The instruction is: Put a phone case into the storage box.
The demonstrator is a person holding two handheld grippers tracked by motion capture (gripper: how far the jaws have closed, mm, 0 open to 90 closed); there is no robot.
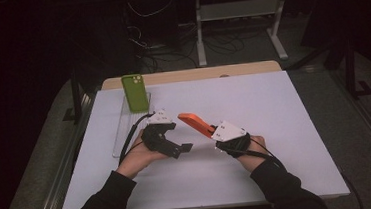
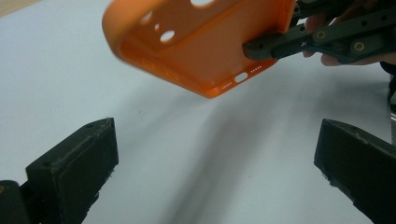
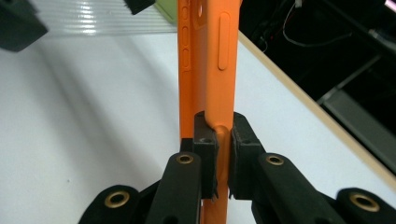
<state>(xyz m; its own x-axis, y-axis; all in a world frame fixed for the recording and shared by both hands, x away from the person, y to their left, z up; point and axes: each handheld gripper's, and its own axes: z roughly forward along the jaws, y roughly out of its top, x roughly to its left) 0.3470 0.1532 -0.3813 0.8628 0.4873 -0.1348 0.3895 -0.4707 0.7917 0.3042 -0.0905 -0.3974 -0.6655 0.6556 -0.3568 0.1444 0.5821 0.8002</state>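
Observation:
An orange phone case (image 1: pixel 195 123) is held off the white table (image 1: pixel 274 107) near its middle, with my right gripper (image 1: pixel 215 132) shut on one wall of it. In the right gripper view the case (image 3: pixel 205 60) stands edge-on between the pressed pads (image 3: pixel 205 154). The left gripper view looks up at the case's hollow side (image 2: pixel 196 42), with its camera and port cutouts. My left gripper (image 1: pixel 187 147) is open just left of the case, its two black jaws wide apart with nothing between them. A green phone (image 1: pixel 135 92) leans upright on a clear stand (image 1: pixel 123 124) at the back left.
The table's wooden far edge (image 1: pixel 191 74) runs behind the white mat. Beyond it the floor is dark, with cables and a white frame (image 1: pixel 239 10). Cables trail from both grippers over the person's dark sleeves.

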